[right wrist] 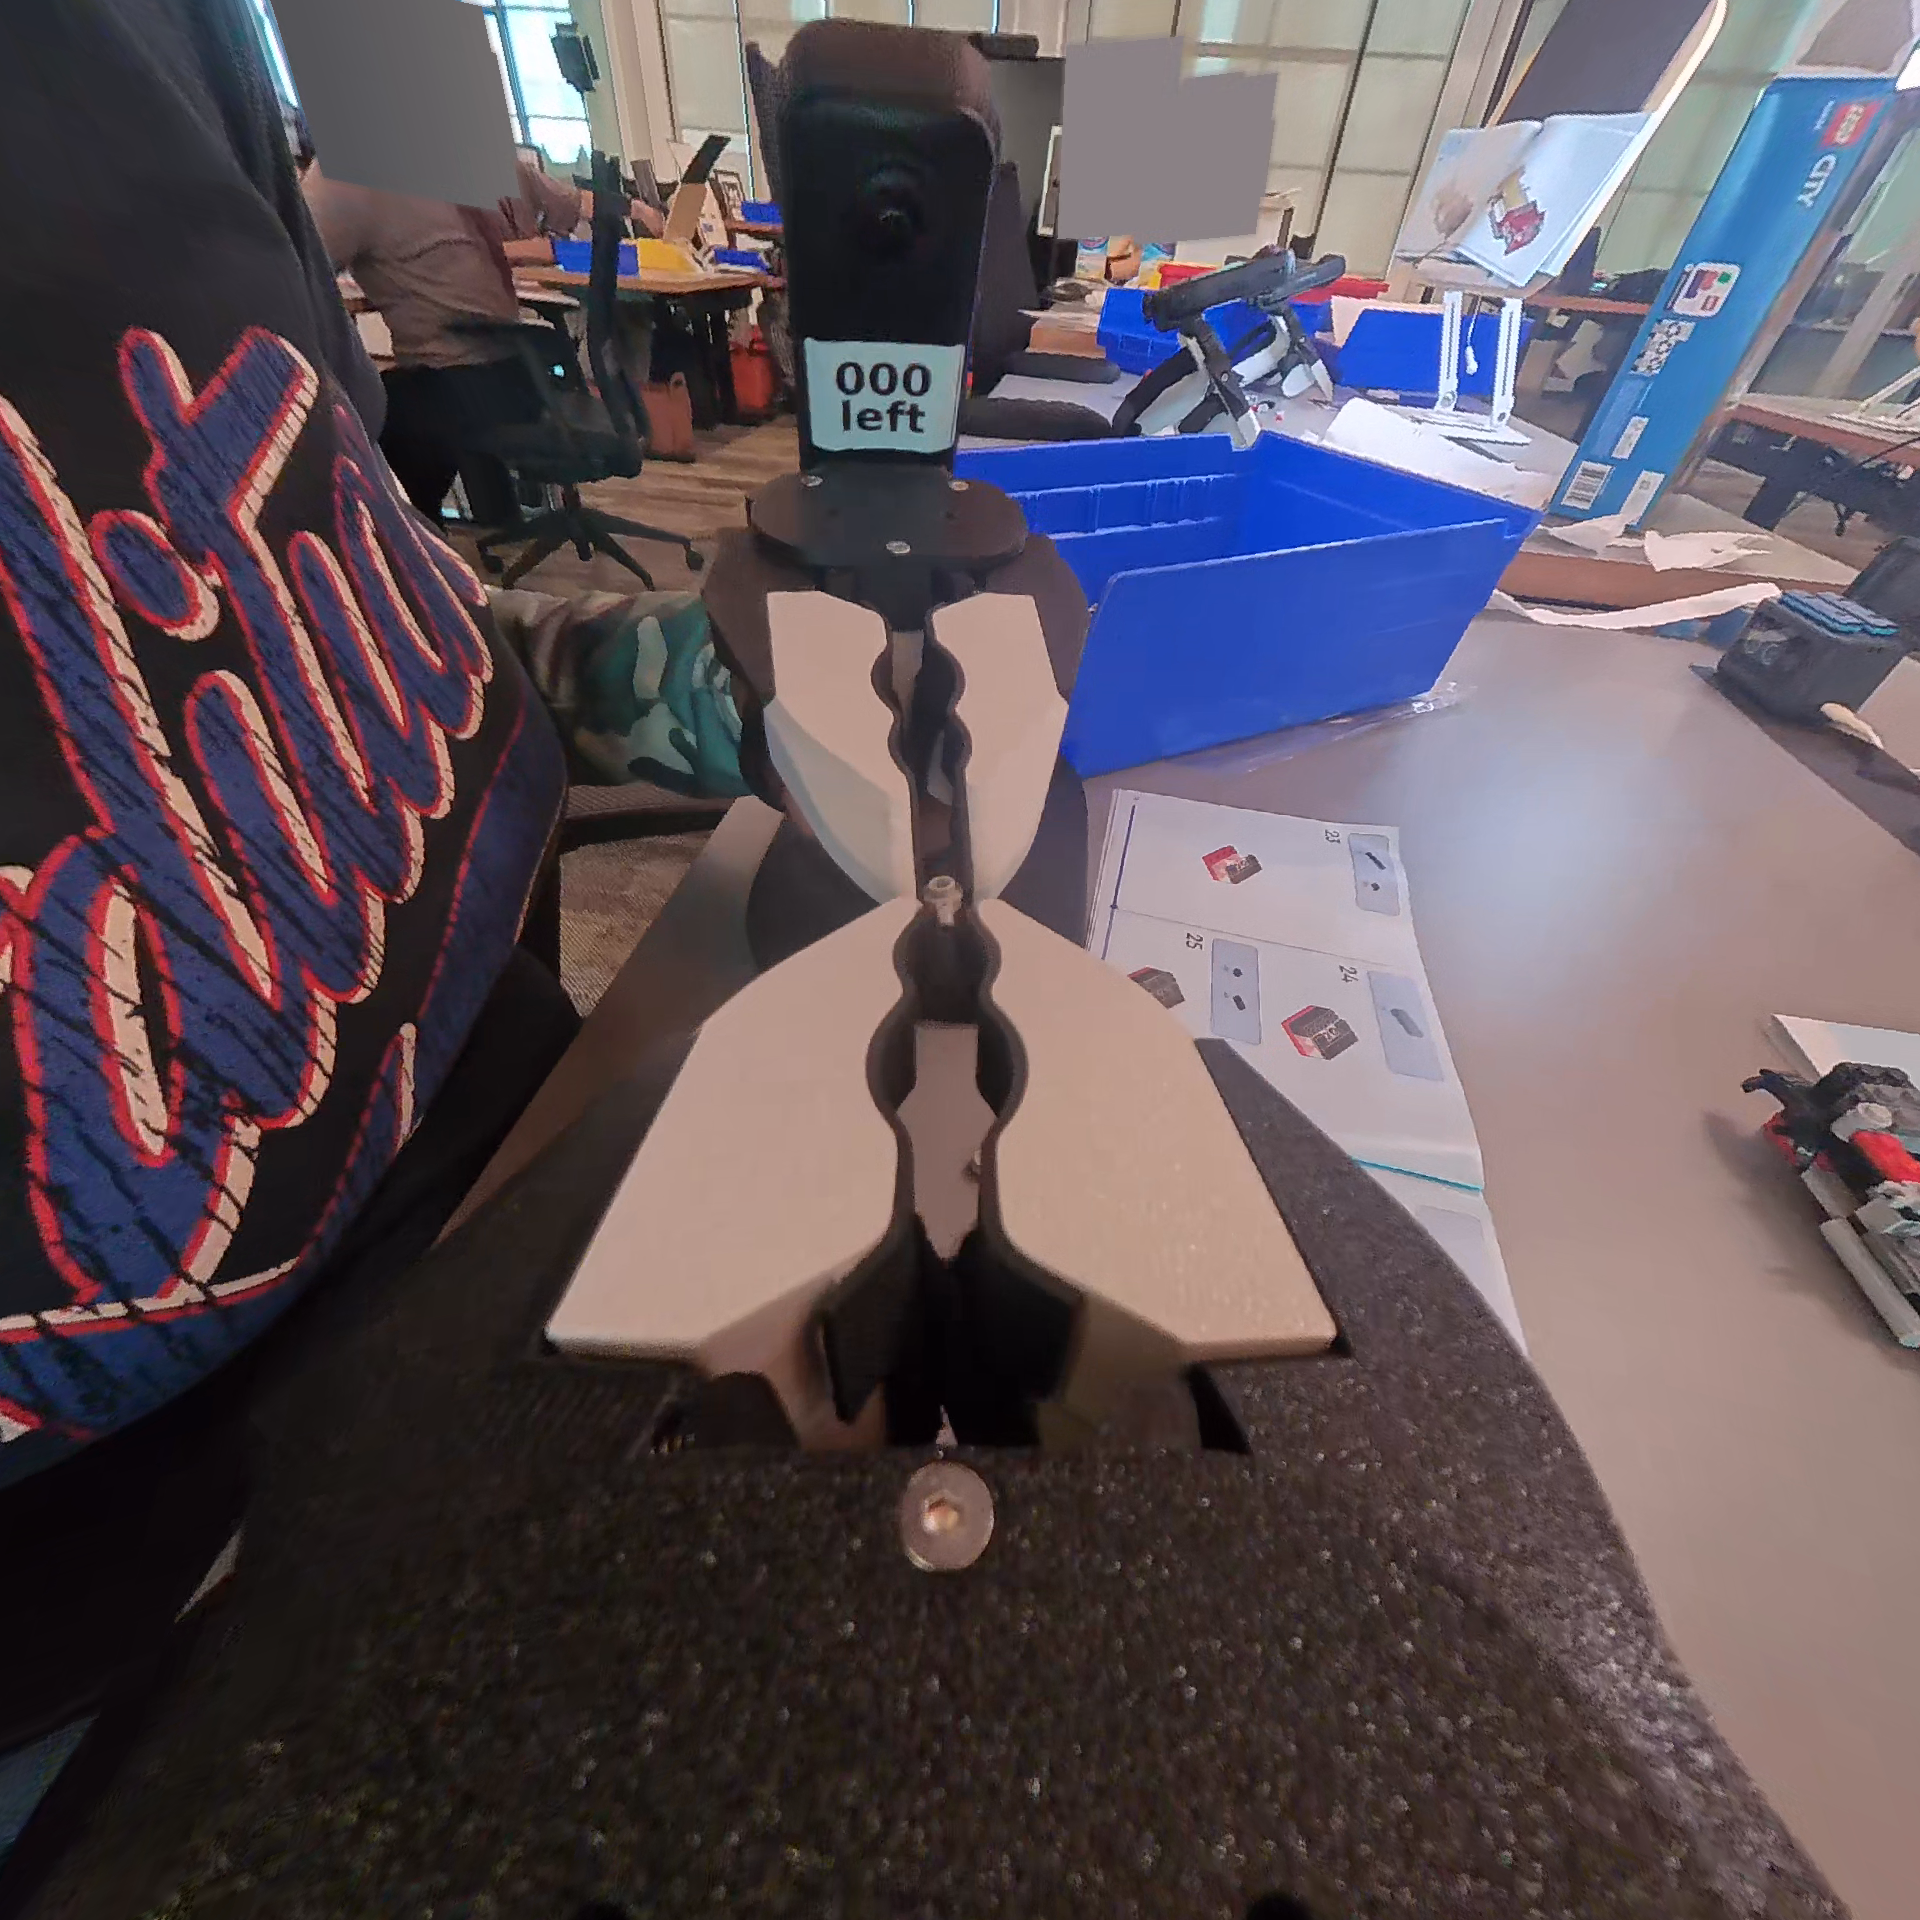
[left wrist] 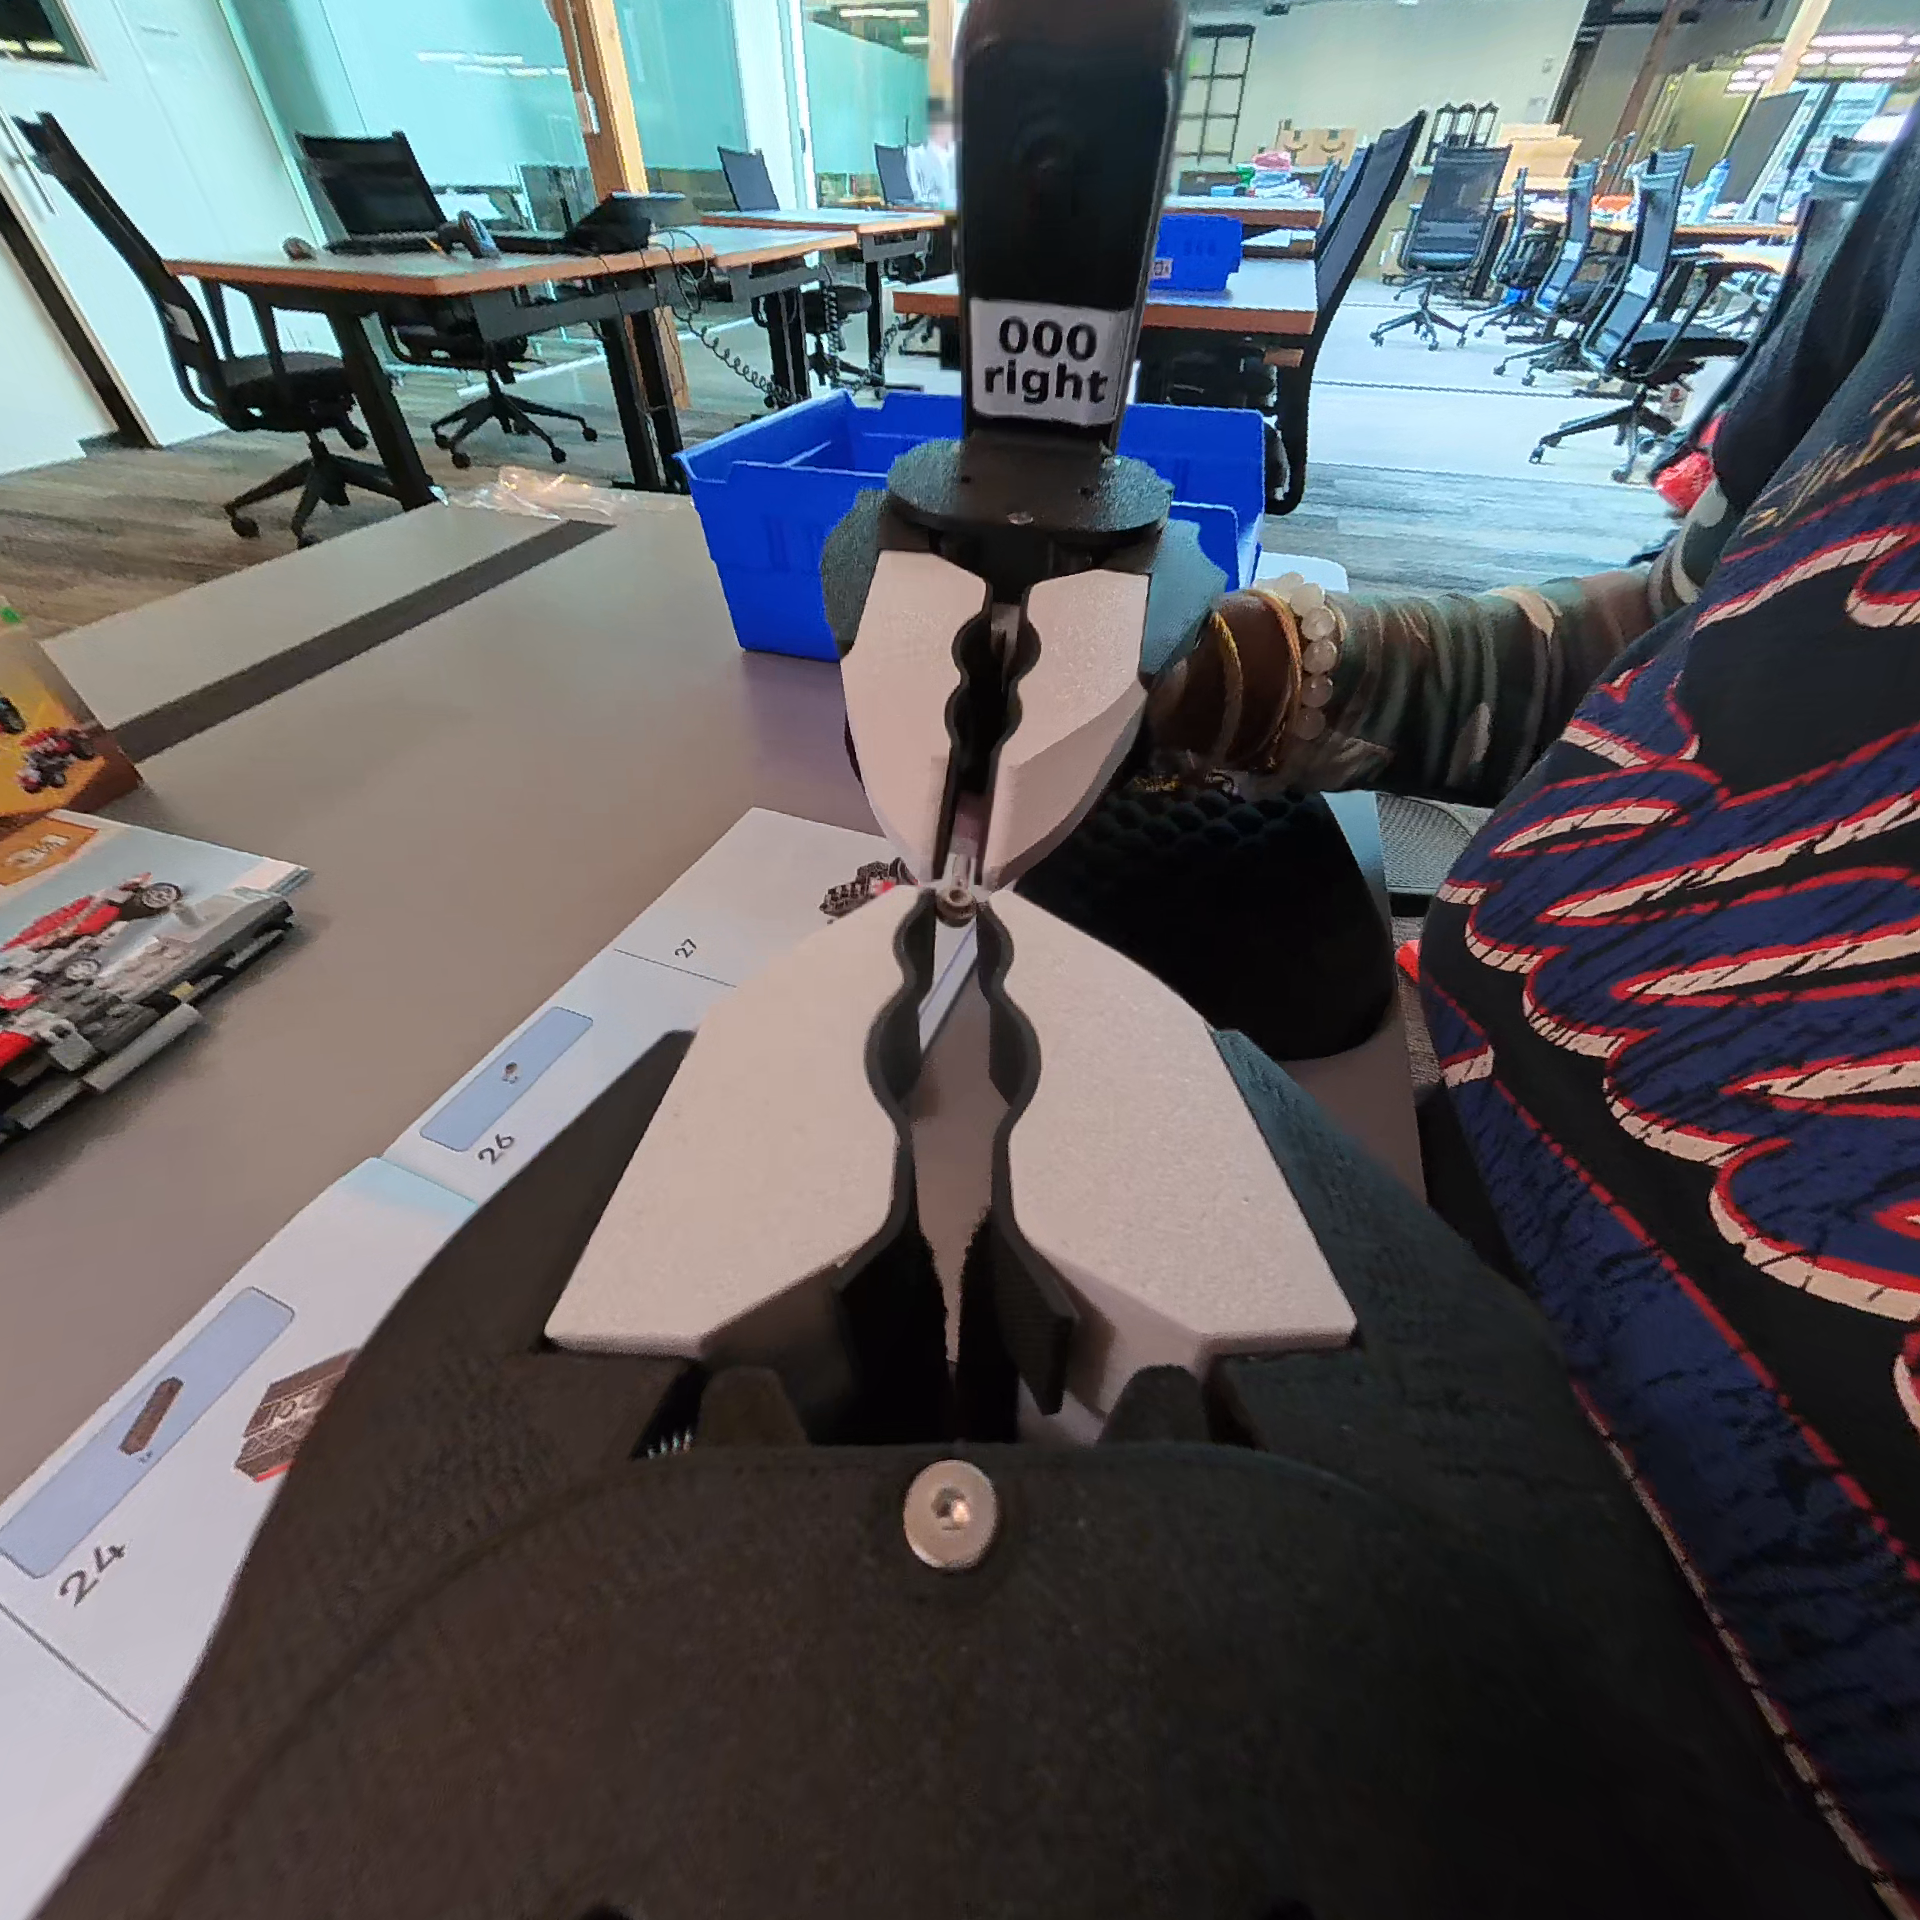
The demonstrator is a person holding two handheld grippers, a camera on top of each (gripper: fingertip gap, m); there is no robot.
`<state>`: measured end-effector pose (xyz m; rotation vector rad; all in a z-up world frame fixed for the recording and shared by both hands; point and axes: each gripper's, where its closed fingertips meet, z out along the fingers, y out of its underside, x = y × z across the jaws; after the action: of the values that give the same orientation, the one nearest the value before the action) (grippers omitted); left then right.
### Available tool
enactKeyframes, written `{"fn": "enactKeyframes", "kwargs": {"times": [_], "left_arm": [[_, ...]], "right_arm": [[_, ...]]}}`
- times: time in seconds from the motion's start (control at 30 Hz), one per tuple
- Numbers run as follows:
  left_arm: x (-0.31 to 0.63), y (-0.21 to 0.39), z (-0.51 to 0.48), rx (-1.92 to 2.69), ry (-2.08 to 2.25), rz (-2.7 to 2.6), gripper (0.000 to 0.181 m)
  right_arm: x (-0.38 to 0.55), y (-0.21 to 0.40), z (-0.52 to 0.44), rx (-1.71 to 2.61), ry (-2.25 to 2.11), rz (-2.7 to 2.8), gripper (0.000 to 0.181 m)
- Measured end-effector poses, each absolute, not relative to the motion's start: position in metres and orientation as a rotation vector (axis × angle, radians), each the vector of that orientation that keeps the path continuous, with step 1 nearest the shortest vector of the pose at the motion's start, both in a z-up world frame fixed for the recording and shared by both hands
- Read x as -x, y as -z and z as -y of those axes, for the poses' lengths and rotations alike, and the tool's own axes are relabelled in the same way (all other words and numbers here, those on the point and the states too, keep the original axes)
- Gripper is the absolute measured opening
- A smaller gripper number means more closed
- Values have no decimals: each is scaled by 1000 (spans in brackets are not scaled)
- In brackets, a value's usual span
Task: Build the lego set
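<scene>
My left gripper (left wrist: 951, 916) and right gripper (right wrist: 941, 923) meet tip to tip in the air above the open instruction booklet (left wrist: 520, 1070). Both are shut. A small light grey lego piece (left wrist: 951, 900) with a round stud is pinched where the tips meet; it also shows in the right wrist view (right wrist: 940, 891). I cannot tell whether it is one piece or two joined. The right gripper (left wrist: 958, 857) faces me in the left wrist view, the left gripper (right wrist: 935, 864) in the right wrist view. A partly built red, grey and black model (left wrist: 104, 987) lies on the table (left wrist: 499, 748); it also shows in the right wrist view (right wrist: 1849, 1153).
A blue bin (left wrist: 790, 499) stands at the back of the table, also in the right wrist view (right wrist: 1299, 623). A lego box (left wrist: 42, 748) is at the far left. A person's patterned shirt (left wrist: 1683, 1039) and sleeve are close beside the grippers. A small black block (right wrist: 1808, 644) sits at the right. Left and right tips are no more than a few centimetres apart.
</scene>
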<state>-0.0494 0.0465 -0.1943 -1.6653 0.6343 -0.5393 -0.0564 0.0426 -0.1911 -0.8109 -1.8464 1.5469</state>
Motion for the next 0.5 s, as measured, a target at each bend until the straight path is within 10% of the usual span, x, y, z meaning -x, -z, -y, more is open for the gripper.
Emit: {"fn": "enactKeyframes", "kwargs": {"times": [0.5], "left_arm": [[45, 203, -51, 1704, 569, -638, 7]], "right_arm": [[51, 201, -47, 783, -1469, 1944, 3]]}}
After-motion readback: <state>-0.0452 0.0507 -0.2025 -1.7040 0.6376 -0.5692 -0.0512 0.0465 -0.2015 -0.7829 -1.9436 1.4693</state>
